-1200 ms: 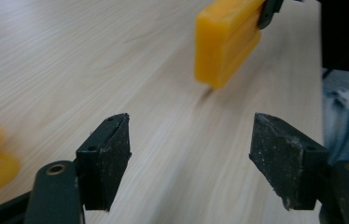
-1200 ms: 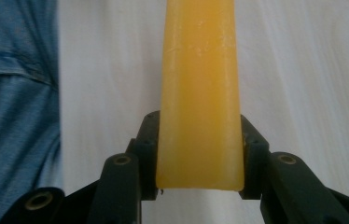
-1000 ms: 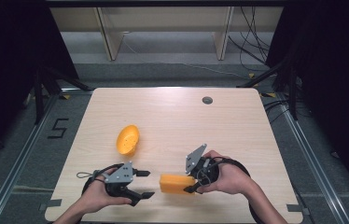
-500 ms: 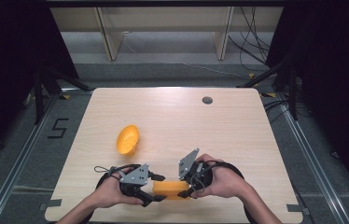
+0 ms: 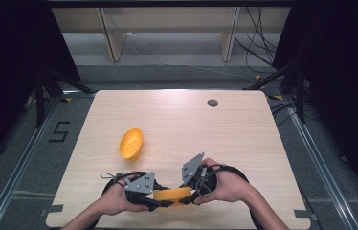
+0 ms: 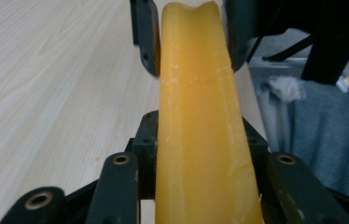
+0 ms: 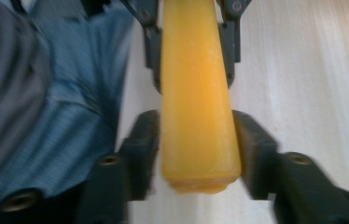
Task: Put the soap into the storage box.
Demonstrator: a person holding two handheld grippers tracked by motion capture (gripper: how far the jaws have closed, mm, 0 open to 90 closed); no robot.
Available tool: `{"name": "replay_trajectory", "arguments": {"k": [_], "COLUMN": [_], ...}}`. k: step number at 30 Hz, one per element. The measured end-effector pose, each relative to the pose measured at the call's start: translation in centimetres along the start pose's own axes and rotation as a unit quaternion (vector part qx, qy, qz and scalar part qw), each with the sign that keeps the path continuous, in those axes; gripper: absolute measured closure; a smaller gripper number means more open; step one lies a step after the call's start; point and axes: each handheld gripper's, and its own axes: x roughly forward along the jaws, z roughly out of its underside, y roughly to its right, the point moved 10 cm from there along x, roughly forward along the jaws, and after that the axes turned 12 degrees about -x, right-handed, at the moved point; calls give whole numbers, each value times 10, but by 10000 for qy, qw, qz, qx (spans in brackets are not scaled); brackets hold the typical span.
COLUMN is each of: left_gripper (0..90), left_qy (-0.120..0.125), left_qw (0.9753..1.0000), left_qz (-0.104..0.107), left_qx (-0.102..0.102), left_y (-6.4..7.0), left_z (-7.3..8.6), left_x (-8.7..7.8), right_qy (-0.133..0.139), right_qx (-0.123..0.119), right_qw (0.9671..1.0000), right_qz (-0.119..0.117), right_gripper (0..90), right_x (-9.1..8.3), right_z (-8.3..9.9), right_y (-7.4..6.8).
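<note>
The long yellow-orange waxy block (image 5: 171,195) hangs just above the desk (image 5: 244,139), between the left claw (image 5: 154,203) and the right claw (image 5: 192,195). Each claw is clamped on one end. The block looks stiff, light and a bit slippery, so its flat ends are the best places to grip.

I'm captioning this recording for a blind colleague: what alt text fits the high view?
Two hands near the front edge of a wooden table grip one orange block between the left tongs and right tongs. An orange bowl-like shell lies apart, farther back to the left.
</note>
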Motion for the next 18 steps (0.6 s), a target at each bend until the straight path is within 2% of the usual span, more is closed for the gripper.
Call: {"name": "replay_trajectory", "arguments": {"k": [2, 3, 4, 5, 7, 8, 9, 11, 12, 13, 14, 15, 16, 17, 18], "left_gripper": [605, 605, 605, 604, 605, 604, 605, 605, 604, 604, 604, 604, 604, 605, 605], "left_qy": [-14, 75, 81, 85, 107, 60, 50, 118, 147, 157, 173, 215, 263, 293, 293], "left_qw": [10000, 9999, 9997, 9997, 9992, 9990, 9985, 9974, 9966, 9952, 9941, 9925, 9910, 9897, 9877], "left_qz": [-42, -16, -38, -51, -211, -295, -331, -468, -523, -645, -700, -760, -893, -942, -1069], "left_qx": [-48, -151, -209, -239, -329, -338, -436, -542, -618, -715, -811, -929, -967, -1034, -1101], "left_y": [-2, -1, -2, -3, -6, -9, -10, -14, -15, -17, -18, -19, -21, -22, -24], "left_z": [2, 1, 2, 2, 3, 5, 6, 7, 7, 8, 8, 8, 8, 8, 8], "left_x": [-2, -3, -5, -7, -12, -15, -17, -21, -22, -24, -26, -27, -29, -31, -33], "right_qy": [220, 244, 339, 309, 675, 764, 826, 722, 604, 604, 614, 583, 553, 624, 624], "right_qx": [261, 347, 337, 468, 692, 940, 1014, 1257, 1592, 1592, 1685, 1862, 1942, 2084, 2084], "right_qw": [9993, 9991, 9988, 9980, 9940, 9904, 9880, 9828, 9752, 9752, 9726, 9682, 9641, 9563, 9563], "right_qz": [-137, 1, 77, 283, 515, 669, 822, 1144, 1412, 1412, 1479, 1565, 1726, 1954, 1954], "right_gripper": [440, 413, 403, 391, 364, 350, 343, 321, 321, 321, 324, 327, 328, 352, 352], "right_x": [-5, -8, -11, -17, -26, -31, -36, -42, -48, -48, -48, -50, -52, -55, -55], "right_z": [-2, 0, 1, 6, 7, 10, 15, 30, 45, 45, 52, 59, 66, 76, 76], "right_y": [-3, 1, 4, 8, 13, 15, 19, 22, 21, 21, 20, 18, 18, 17, 17]}}
